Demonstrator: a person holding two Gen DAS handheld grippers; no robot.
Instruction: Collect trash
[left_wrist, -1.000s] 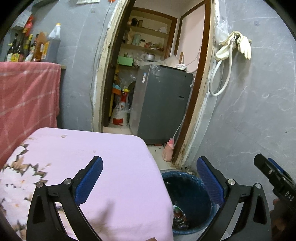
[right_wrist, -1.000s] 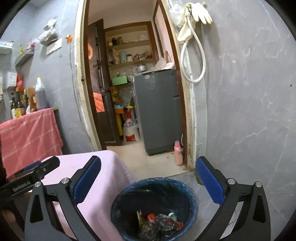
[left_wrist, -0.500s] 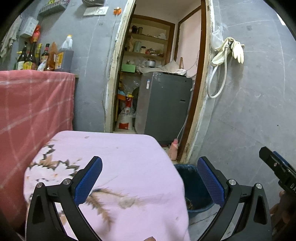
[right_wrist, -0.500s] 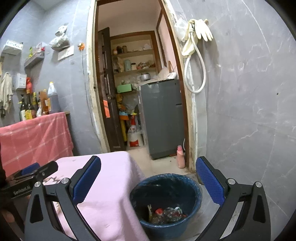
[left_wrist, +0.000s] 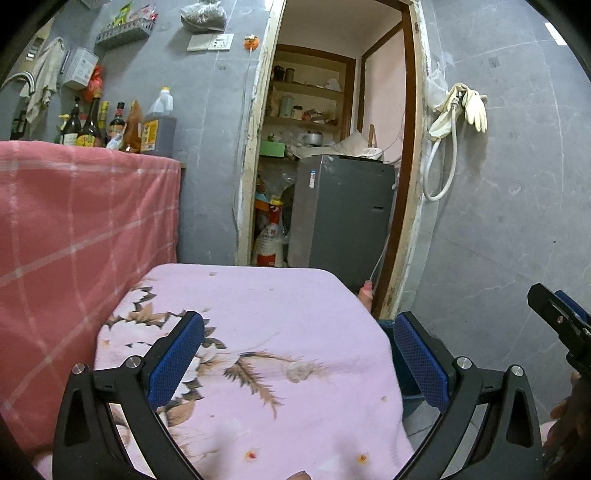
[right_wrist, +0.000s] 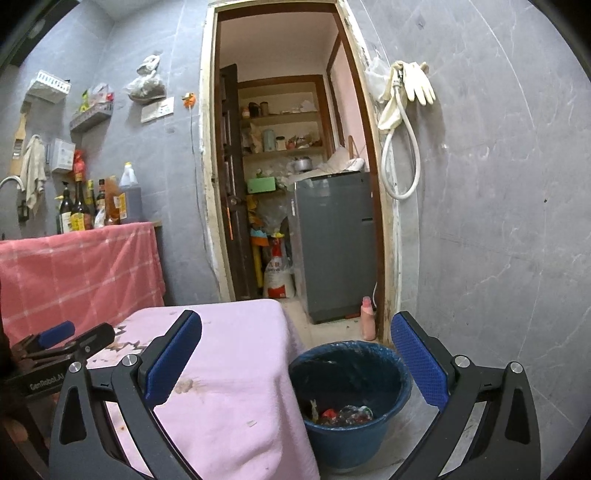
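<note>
A blue trash bucket (right_wrist: 351, 402) stands on the floor to the right of a table under a pink flowered cloth (right_wrist: 229, 369). Crumpled wrappers and trash (right_wrist: 341, 413) lie in its bottom. My right gripper (right_wrist: 295, 358) is open and empty, held above the gap between table and bucket. My left gripper (left_wrist: 295, 362) is open and empty over the pink cloth (left_wrist: 258, 332). In the left wrist view only a sliver of the bucket (left_wrist: 397, 365) shows past the table edge. The right gripper's side shows at the far right (left_wrist: 557, 321).
A counter draped in red checked cloth (left_wrist: 74, 236) with several bottles (left_wrist: 110, 125) stands to the left. A doorway ahead holds a grey appliance (right_wrist: 332, 243), a sack (right_wrist: 279, 277) and a pink bottle (right_wrist: 367, 317). Gloves and a hose (right_wrist: 406, 96) hang on the grey wall.
Both grippers have pulled back and up from the bucket. More of the pink table and room now shows, and the bucket looks smaller and farther. Both grippers stay open.
</note>
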